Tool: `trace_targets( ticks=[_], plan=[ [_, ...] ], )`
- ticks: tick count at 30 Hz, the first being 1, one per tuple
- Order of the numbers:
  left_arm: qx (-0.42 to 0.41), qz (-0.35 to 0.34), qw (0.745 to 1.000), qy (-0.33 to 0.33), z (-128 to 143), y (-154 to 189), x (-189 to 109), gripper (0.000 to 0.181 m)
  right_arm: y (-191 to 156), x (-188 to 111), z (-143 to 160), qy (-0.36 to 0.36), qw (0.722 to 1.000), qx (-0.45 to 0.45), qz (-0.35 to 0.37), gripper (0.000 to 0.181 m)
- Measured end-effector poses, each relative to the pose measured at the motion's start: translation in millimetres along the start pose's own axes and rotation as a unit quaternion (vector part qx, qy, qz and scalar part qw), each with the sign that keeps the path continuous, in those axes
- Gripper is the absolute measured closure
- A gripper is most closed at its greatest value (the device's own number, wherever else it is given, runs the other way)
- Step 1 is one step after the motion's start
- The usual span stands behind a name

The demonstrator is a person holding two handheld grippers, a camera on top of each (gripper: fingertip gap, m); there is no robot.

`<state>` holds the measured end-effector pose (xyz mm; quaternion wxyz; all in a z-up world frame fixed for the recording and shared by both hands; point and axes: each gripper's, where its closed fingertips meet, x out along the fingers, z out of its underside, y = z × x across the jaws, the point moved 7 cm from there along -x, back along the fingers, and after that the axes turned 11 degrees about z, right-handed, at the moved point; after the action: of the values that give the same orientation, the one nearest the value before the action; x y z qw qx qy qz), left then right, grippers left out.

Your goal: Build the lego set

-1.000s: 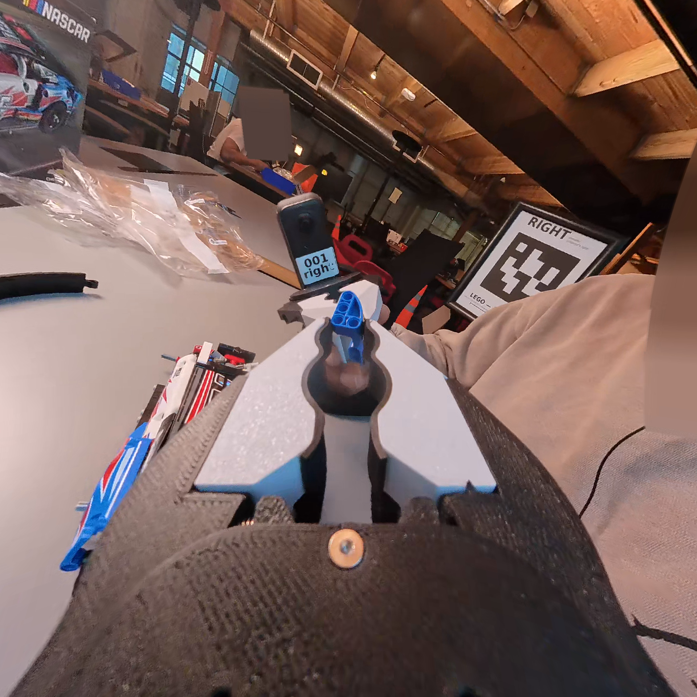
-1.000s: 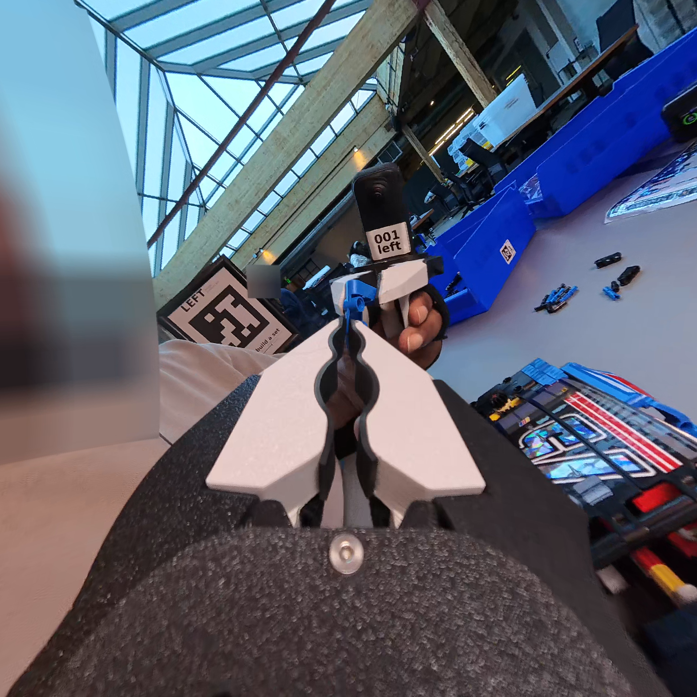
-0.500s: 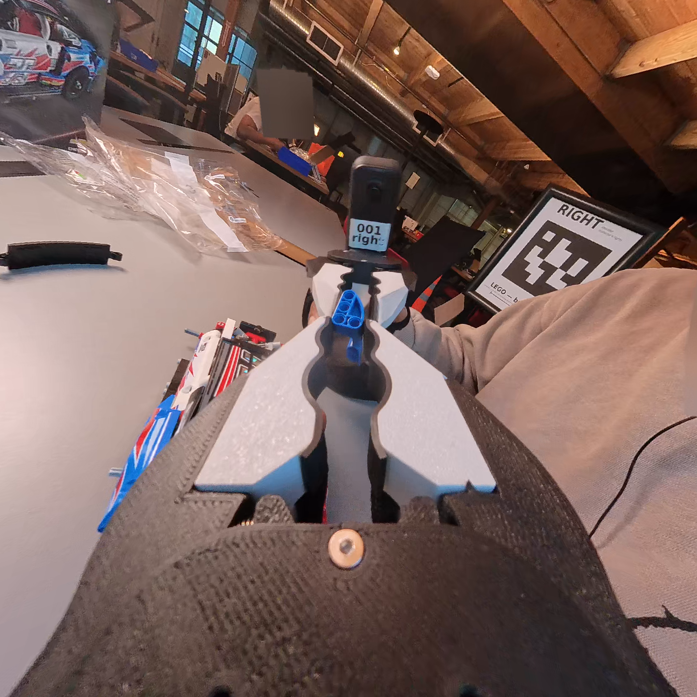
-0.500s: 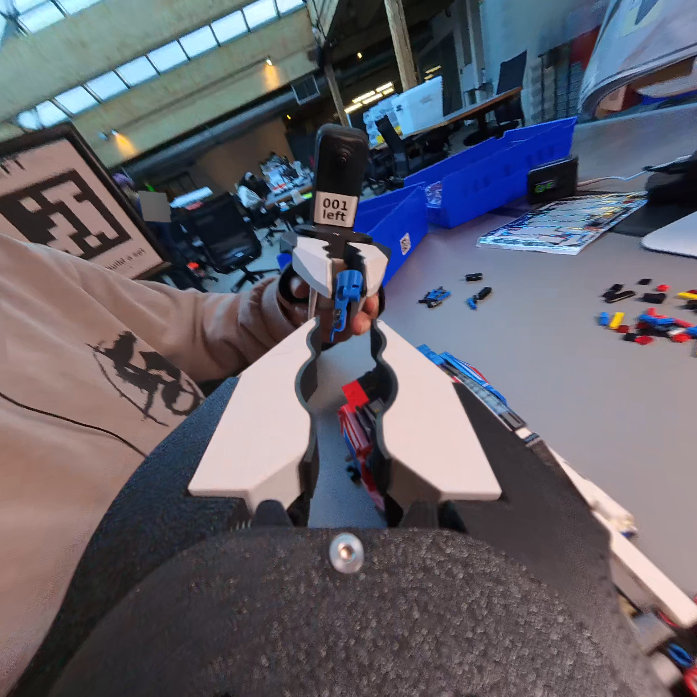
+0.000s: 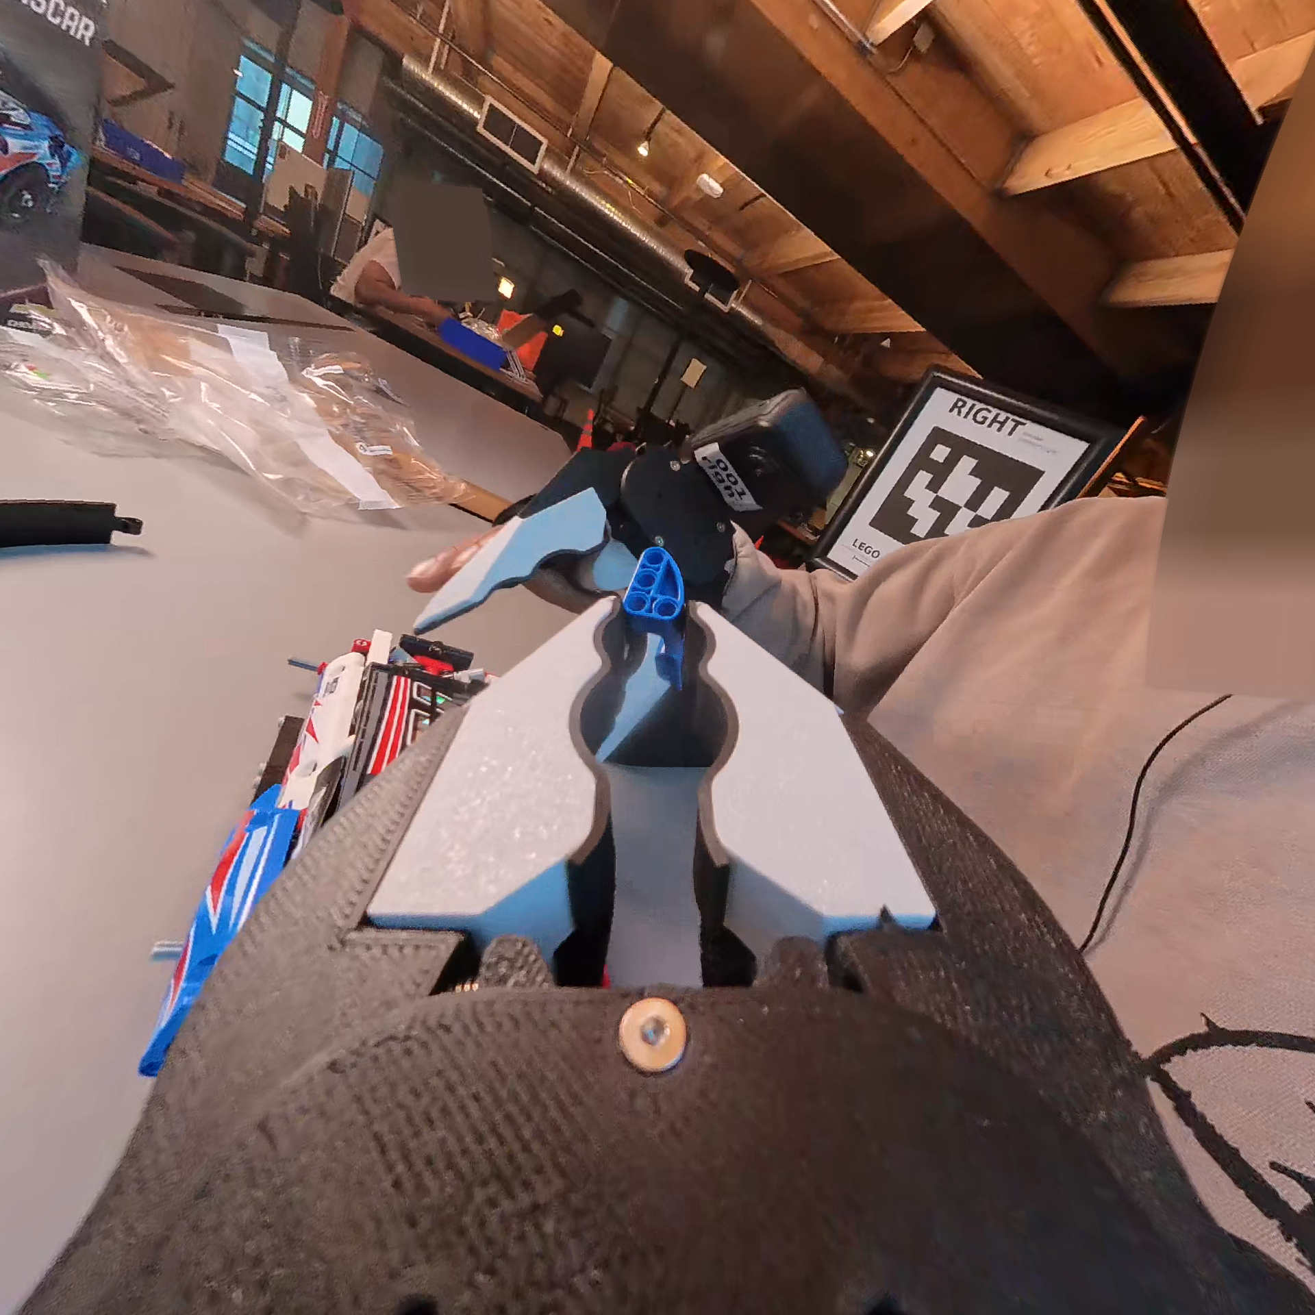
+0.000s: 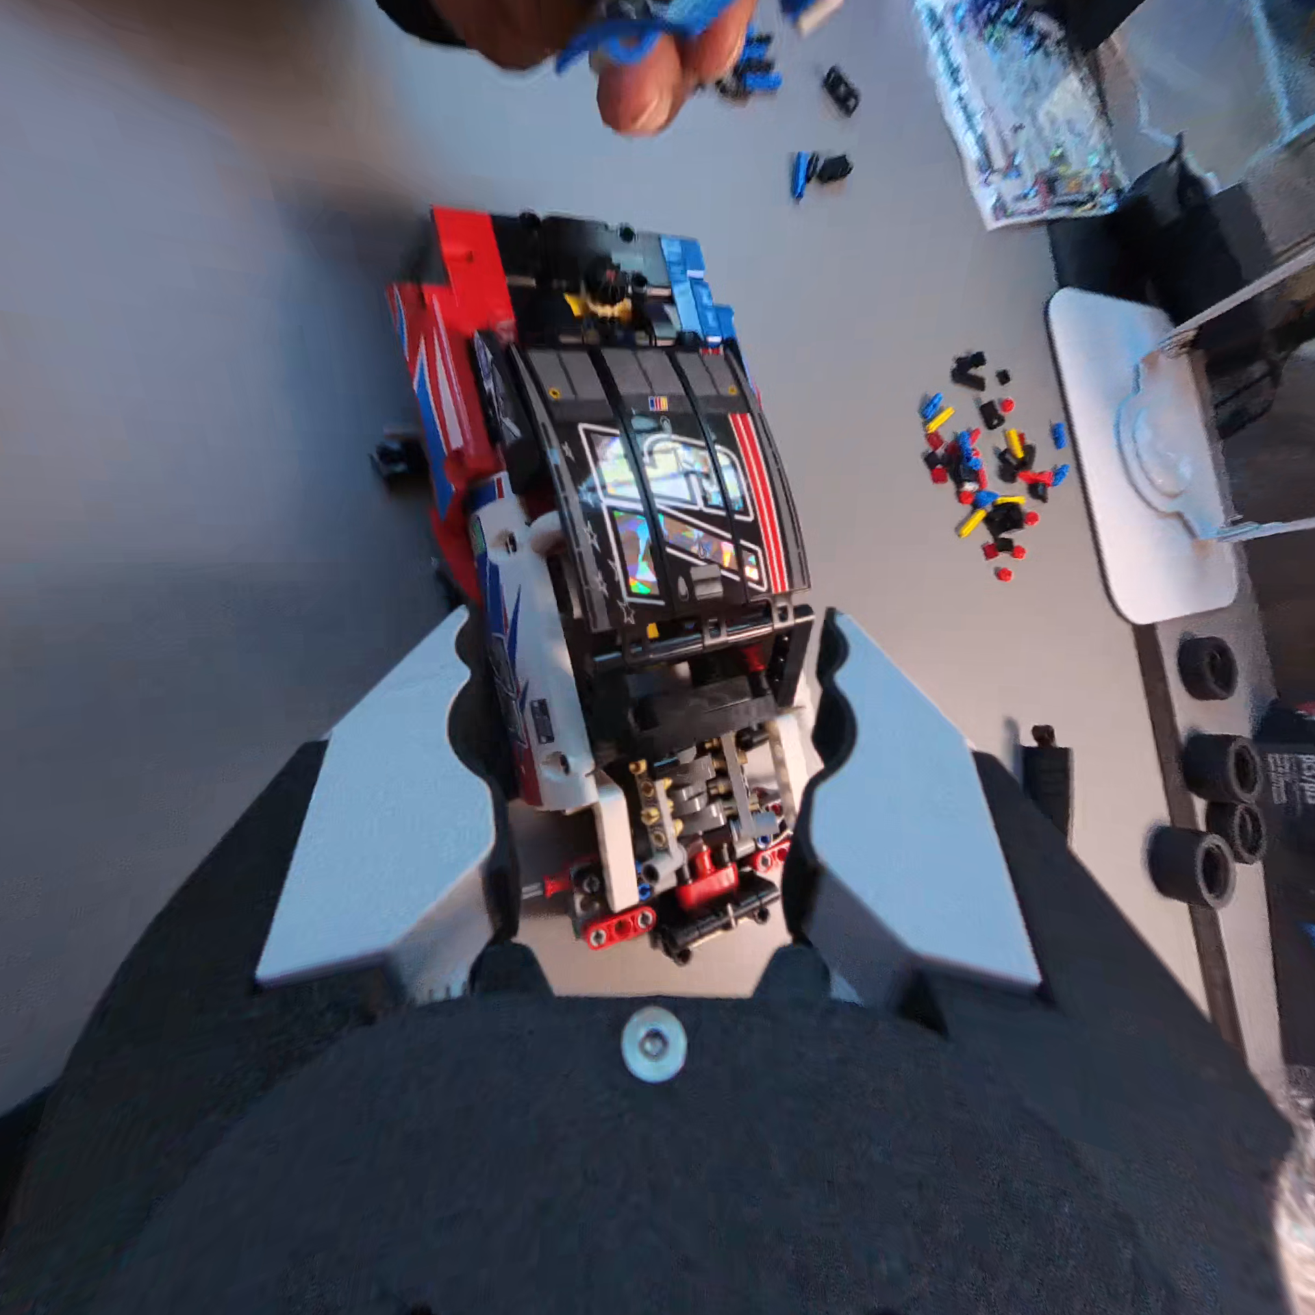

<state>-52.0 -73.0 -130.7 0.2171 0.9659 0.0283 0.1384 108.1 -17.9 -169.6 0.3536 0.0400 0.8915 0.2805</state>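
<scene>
My left gripper (image 5: 653, 613) is shut on a small blue Technic piece (image 5: 653, 585) and holds it up above the table. The half-built race car (image 6: 640, 498), black, red, white and blue, lies on the grey table (image 6: 178, 569); its side shows in the left wrist view (image 5: 334, 733). My right gripper (image 6: 644, 626) is wide open and empty, pointing down at the car, whose open-frame end shows between the jaws. I cannot tell if it touches the car. In the left wrist view the right gripper (image 5: 512, 562) hangs open just beyond the blue piece.
A pile of small loose pieces (image 6: 989, 469) and a few more (image 6: 818, 167) lie right of the car. Black tyres (image 6: 1210, 768), a white stand base (image 6: 1138, 455) and a booklet (image 6: 1025, 121) are at the right. Plastic bags (image 5: 213, 405) and a black strip (image 5: 57, 523) lie far left. Some 12 centimeters of space lies between my two pairs of fingers.
My right gripper has opened wide and swung from facing the left gripper down to over the car. My left gripper still holds the blue piece.
</scene>
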Motion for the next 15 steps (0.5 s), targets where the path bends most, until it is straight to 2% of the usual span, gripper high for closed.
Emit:
trace_targets(
  ticks=[4, 7, 11, 15],
  plan=[
    [0.015, -0.002, 1.000, 0.018, -5.7, 2.2, -3.4, 0.167, 11.1, 30.5, 7.6, -0.045, 0.993, 0.003, -0.107, 0.076],
    [0.037, -0.026, 0.998, 0.038, -14.5, 5.6, -12.5, 0.168, 20.2, 39.5, 11.4, -0.055, 0.982, -0.004, -0.182, 0.083],
    [0.072, -0.071, 0.991, 0.088, -29.7, 15.0, -36.2, 0.167, 49.1, 44.9, 28.2, -0.091, 0.978, -0.023, -0.189, 0.083],
    [0.081, -0.105, 0.983, 0.124, -33.8, 19.9, -58.0, 0.168, 80.7, 48.3, 52.1, -0.109, 0.978, -0.014, -0.178, 0.083]
  ],
)
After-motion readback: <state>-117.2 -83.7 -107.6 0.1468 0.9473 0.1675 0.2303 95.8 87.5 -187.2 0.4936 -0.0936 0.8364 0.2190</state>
